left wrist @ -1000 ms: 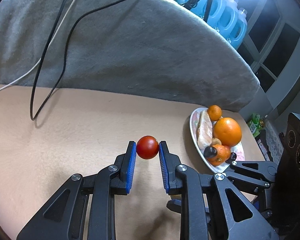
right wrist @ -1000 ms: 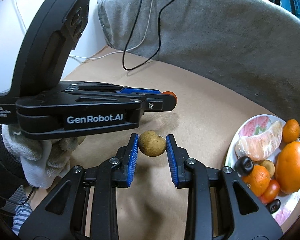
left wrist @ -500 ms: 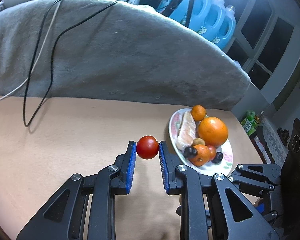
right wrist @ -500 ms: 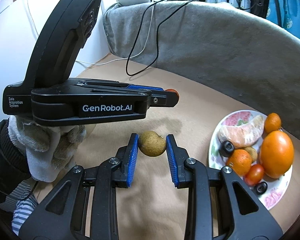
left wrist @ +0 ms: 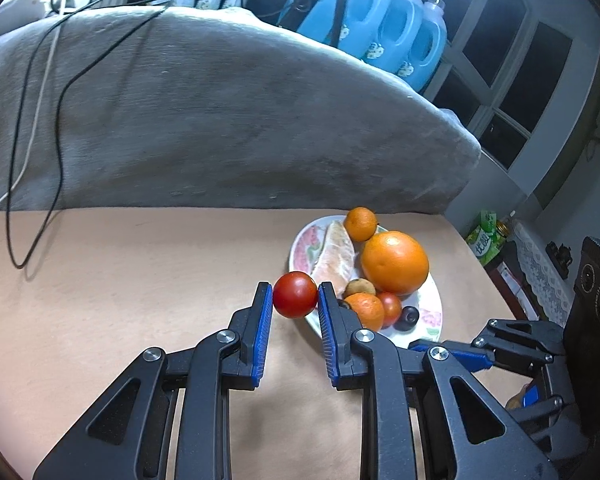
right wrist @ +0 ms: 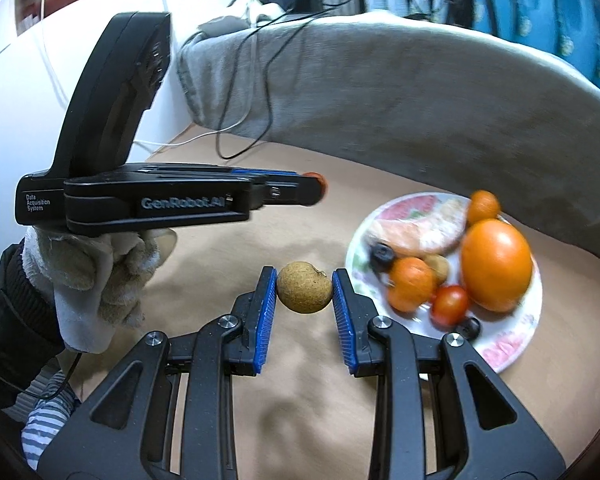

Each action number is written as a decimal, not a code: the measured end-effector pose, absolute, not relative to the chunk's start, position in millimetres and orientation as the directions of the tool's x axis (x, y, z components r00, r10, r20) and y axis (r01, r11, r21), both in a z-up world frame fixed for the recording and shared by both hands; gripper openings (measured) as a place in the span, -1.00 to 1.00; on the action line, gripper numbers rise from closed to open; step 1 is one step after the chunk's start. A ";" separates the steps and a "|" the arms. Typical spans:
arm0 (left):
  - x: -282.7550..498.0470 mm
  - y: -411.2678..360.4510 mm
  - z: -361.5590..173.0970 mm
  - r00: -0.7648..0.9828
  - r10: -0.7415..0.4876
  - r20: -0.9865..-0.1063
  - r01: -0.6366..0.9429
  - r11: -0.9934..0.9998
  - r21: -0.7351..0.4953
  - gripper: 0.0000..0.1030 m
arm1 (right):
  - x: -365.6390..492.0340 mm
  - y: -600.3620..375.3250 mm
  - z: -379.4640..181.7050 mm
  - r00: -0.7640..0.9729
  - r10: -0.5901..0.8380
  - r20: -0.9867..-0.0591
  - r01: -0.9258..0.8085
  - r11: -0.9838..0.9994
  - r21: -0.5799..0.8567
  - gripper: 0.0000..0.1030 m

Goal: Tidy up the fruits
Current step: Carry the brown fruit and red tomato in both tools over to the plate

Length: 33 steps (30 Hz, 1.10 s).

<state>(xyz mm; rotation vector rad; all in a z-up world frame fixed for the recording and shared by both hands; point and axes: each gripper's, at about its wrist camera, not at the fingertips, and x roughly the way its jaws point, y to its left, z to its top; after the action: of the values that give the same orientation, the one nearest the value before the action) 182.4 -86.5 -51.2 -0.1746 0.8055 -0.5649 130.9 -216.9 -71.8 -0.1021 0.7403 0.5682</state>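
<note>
while the left gripper (left wrist: 295, 295) pinches a small red tomato (left wrist: 295, 294) between its blue pads just at the near rim of the flowered plate (left wrist: 431, 316), the right gripper (right wrist: 304, 287) is clamped on a rough tan round fruit (right wrist: 304, 287) above the tan tabletop (left wrist: 100, 300), a little short of the same plate. the plate already carries a big orange (left wrist: 394, 262), two small mandarins, a peeled citrus piece (left wrist: 334, 252), another tomato and dark berries.

Red tomato (left wrist: 295, 294) and brown fruit (right wrist: 304, 287) pinched beside the fruit-filled plate (right wrist: 518, 342).
</note>
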 end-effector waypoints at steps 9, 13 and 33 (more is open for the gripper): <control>190.2 -110.2 -54.1 0.528 -0.558 -0.640 0.440 0.825 -0.355 -0.59 | 132.0 -269.0 -78.4 0.627 0.406 -0.665 -0.424 0.894 0.146 -0.42; 193.8 -123.0 -56.3 0.515 -0.561 -0.647 0.451 0.820 -0.353 -0.59 | 132.7 -280.5 -81.9 0.630 0.397 -0.667 -0.403 0.902 0.156 -0.42; 200.5 -152.1 -54.2 0.529 -0.525 -0.667 0.475 0.834 -0.279 -0.58 | 144.2 -277.4 -94.1 0.625 0.391 -0.675 -0.398 0.904 0.156 -0.42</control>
<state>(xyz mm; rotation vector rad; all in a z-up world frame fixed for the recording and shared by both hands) 200.5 -152.1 -54.2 -0.0657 0.8187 -0.5976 144.2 -277.4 -94.1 -0.0090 0.7727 0.4529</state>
